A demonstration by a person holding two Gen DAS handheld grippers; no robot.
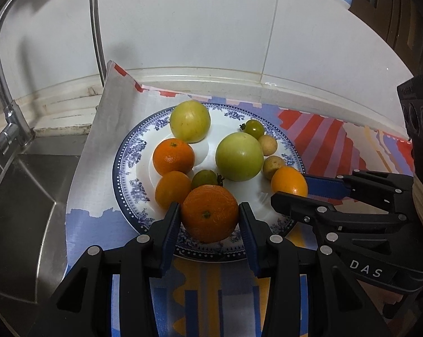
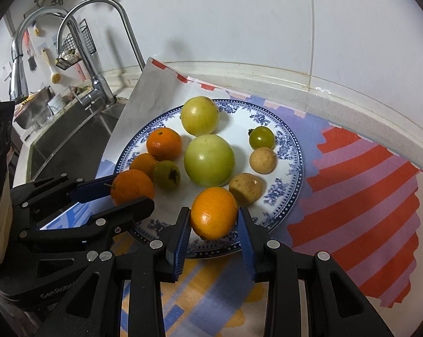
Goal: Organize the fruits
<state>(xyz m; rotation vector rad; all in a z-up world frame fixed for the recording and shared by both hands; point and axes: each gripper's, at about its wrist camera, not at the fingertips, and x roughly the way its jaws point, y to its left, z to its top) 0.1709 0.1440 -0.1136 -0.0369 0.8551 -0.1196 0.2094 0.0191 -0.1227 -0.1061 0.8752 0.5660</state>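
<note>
Blue-and-white china: one plate [image 1: 127, 165] sits on a patterned mat [image 1: 332, 140] beside the steel sink [image 1: 23, 196], and I count ten fruits on or at it. There are two pale green round fruits, the yellower one [image 1: 190, 120] at the back and the greener one [image 1: 239, 156] in the middle. Two small green tomatoes show, one near the far rim [image 1: 254, 128] and one [image 1: 204, 177] tucked among the orange fruit. Two small tan fruits [image 1: 267, 145] [image 1: 273, 167] lie along the right side of the plate. Four orange fruits make up the rest: a mandarin [image 1: 173, 156] left of centre, a smaller orange one [image 1: 172, 188] just in front of it, and the two that my tongs have.

My left gripper [image 1: 210, 216] has its blue pads pressed on both sides of the large orange [image 1: 209, 213] at the near rim of the plate; I cannot tell whether it is lifted off the china. My right gripper [image 2: 213, 219] holds the smooth orange fruit [image 2: 213, 213] the same way, pads touching each flank, over the plate's front edge. Two curved taps [image 2: 105, 45] stand behind the sink in the right wrist view.
</note>
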